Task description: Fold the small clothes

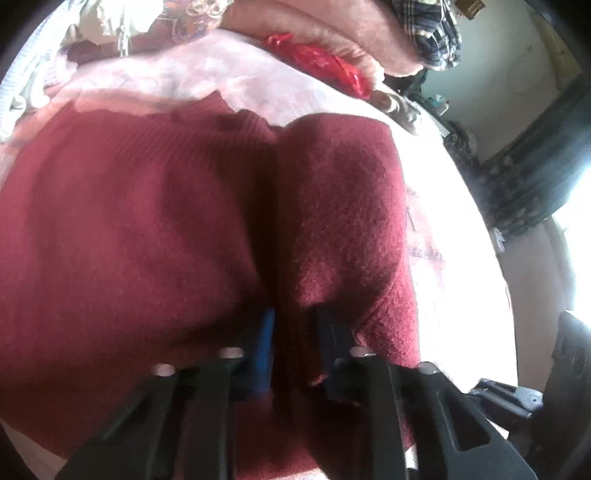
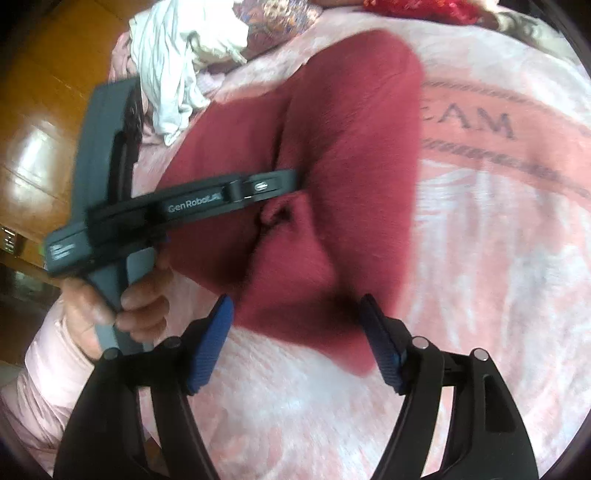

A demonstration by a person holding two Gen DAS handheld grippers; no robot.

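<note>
A dark red knitted garment lies spread on a pink blanket. In the left wrist view my left gripper is shut on a raised fold of this garment, and the cloth bunches between its blue pad and the other finger. The right wrist view shows the same left gripper from the side, its tip buried in a crease of the red garment, with a hand on its grip. My right gripper is open, its pads on either side of the garment's near corner without pressing it.
A crumpled white cloth and patterned fabric lie at the blanket's far side. A red plastic bag and a checked cloth sit beyond the garment. Wooden floor shows to the left of the bed.
</note>
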